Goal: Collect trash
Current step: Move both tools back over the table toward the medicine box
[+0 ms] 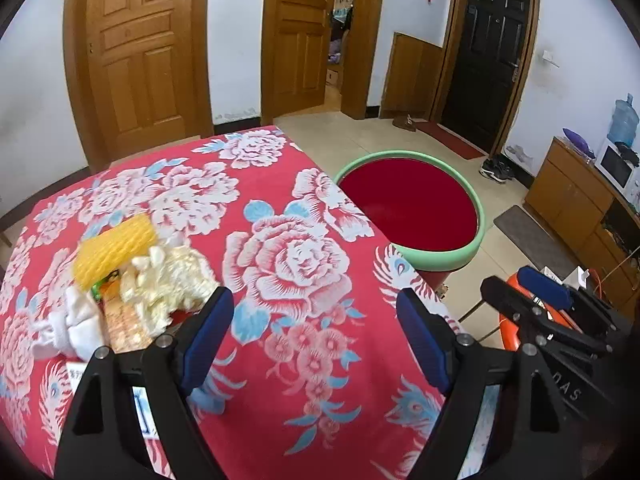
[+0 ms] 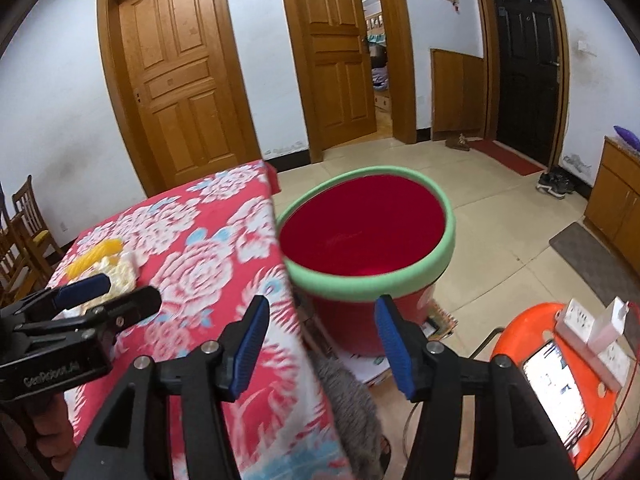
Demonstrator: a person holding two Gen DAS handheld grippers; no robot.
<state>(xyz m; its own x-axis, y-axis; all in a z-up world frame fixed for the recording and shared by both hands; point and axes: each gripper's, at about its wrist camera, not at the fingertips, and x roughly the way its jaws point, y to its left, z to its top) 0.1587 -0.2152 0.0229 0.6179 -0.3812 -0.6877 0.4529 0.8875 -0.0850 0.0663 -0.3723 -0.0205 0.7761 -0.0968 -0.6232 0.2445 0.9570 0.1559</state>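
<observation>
A pile of trash lies on the red flowered tablecloth (image 1: 280,344): a yellow foam net (image 1: 114,250), crumpled cream foam wrap (image 1: 172,280), white tissue (image 1: 76,328) and a printed wrapper (image 1: 124,326). The pile also shows small in the right wrist view (image 2: 100,260). My left gripper (image 1: 316,332) is open and empty, just right of the pile; it also shows in the right wrist view (image 2: 108,292). A red bin with a green rim (image 2: 368,248) stands on the floor beside the table's right edge. My right gripper (image 2: 320,336) is open and empty, near the bin.
An orange stool (image 2: 532,344) with a phone (image 2: 556,388) and a power strip (image 2: 588,328) stands at the right. Wooden chairs (image 2: 24,232) are at the far left. A wooden cabinet (image 1: 572,200) lines the right wall. Papers lie under the bin.
</observation>
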